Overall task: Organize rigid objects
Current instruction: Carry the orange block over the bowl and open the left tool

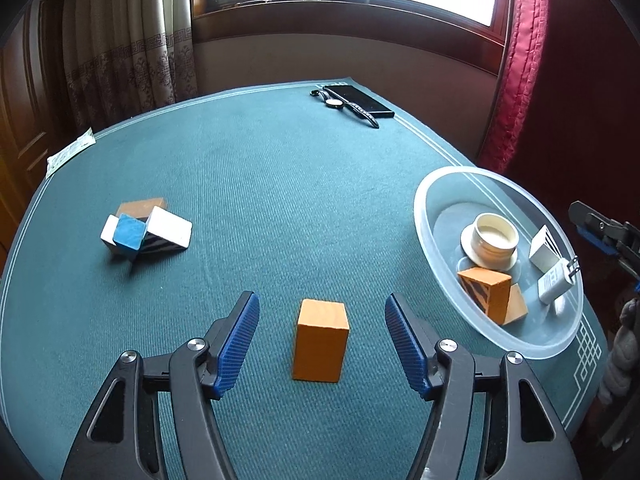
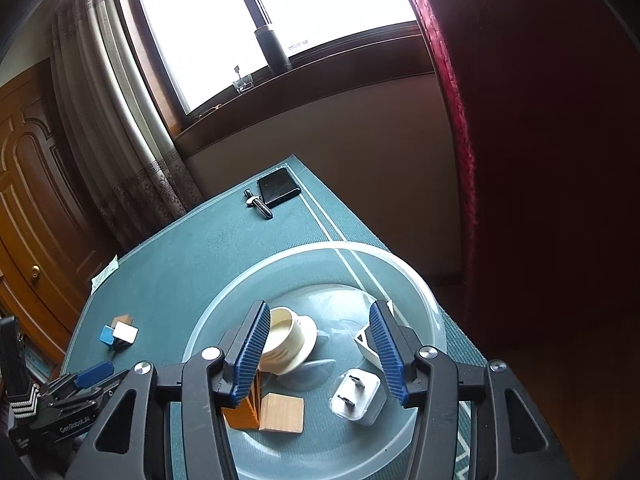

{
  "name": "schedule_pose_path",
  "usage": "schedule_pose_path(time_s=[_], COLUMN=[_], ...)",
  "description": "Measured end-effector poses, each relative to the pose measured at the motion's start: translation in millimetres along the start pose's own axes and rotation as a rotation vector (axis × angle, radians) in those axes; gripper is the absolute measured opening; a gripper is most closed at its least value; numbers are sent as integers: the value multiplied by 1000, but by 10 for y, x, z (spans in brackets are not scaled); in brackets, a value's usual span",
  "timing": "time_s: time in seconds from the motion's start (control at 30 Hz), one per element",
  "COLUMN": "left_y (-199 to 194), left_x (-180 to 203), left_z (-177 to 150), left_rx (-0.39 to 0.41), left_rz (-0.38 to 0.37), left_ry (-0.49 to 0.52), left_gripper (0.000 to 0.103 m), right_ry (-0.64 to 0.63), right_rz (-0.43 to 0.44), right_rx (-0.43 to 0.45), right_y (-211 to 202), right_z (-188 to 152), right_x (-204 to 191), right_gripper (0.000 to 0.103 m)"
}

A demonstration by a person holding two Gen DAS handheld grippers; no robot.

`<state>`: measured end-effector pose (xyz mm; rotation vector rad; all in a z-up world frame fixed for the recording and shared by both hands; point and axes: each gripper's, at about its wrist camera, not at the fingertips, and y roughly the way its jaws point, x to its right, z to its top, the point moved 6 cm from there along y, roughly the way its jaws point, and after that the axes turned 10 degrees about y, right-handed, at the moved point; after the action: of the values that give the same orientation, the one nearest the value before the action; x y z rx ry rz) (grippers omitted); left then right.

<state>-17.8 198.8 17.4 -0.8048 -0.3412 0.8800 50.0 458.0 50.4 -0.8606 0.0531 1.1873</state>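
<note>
An orange wooden block (image 1: 321, 340) stands upright on the green table cloth, between the fingers of my open left gripper (image 1: 322, 340) without touching them. A clear plastic bowl (image 1: 436, 264) at the right holds a cream cup (image 1: 494, 239), an orange striped block (image 1: 486, 290), a white plug adapter (image 1: 556, 282) and a white box (image 1: 543, 249). My right gripper (image 2: 318, 350) is open and empty above the bowl (image 2: 224, 308), over the cup (image 2: 286, 340), adapter (image 2: 358, 398) and a pale wooden block (image 2: 282, 412).
A cluster of blue, white and brown blocks (image 1: 146, 230) lies at the left of the table, also in the right wrist view (image 2: 120, 334). A black phone (image 1: 358, 100) and a watch (image 1: 336, 102) lie at the far edge. A paper slip (image 1: 70, 152) lies at the far left corner.
</note>
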Motion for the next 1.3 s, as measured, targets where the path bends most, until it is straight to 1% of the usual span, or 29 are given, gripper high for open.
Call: schedule_pose_path(time_s=[0.07, 0.17, 0.23, 0.27, 0.33, 0.4, 0.53, 0.7, 0.9, 1.1, 1.17, 1.2, 1.23, 1.27, 1.3], left_y=[65, 161, 233, 266, 275, 278, 234, 94, 38, 83, 121, 131, 137, 132, 119], left_x=[9, 22, 29, 34, 47, 70, 111, 224, 495, 844, 906, 924, 931, 930, 925], left_z=[-69, -157, -198, -210, -208, -202, -129, 107, 410, 625, 670, 683, 692, 693, 694], left_rx=[-18, -44, -68, -78, -68, -68, -48, 4, 49, 77, 82, 84, 89, 98, 112], left_rz=[3, 6, -1, -5, 7, -7, -10, -20, -59, -125, -143, -147, -150, -148, -140], left_ry=[6, 9, 7, 6, 18, 18, 30, 66, 117, 167, 168, 168, 167, 166, 166], left_gripper=[66, 62, 45, 42, 36, 31, 31, 31, 31, 31, 32, 35, 46, 54, 70], right_ry=[0, 0, -2, -3, -5, -5, -3, -3, 4, 9, 9, 9, 8, 8, 7], right_rz=[-1, -2, -2, -1, -1, -1, -1, 2, 11, 20, 23, 24, 25, 26, 28], right_rx=[-2, -7, -9, -10, -10, -9, -8, -5, -3, -2, -4, -4, -5, -4, -3], right_y=[5, 16, 18, 17, 16, 12, 13, -2, -17, -26, -24, -22, -20, -19, -21], right_z=[-6, -11, -18, -22, -25, -24, -18, -13, 0, 7, 4, 3, 2, 2, 0], right_x=[-2, -6, -7, -10, -14, -14, -14, -20, -23, -17, -17, -20, -19, -23, -26], right_gripper=[55, 55, 55, 55, 55, 55, 55, 55, 55, 55, 55, 55, 55, 55, 55])
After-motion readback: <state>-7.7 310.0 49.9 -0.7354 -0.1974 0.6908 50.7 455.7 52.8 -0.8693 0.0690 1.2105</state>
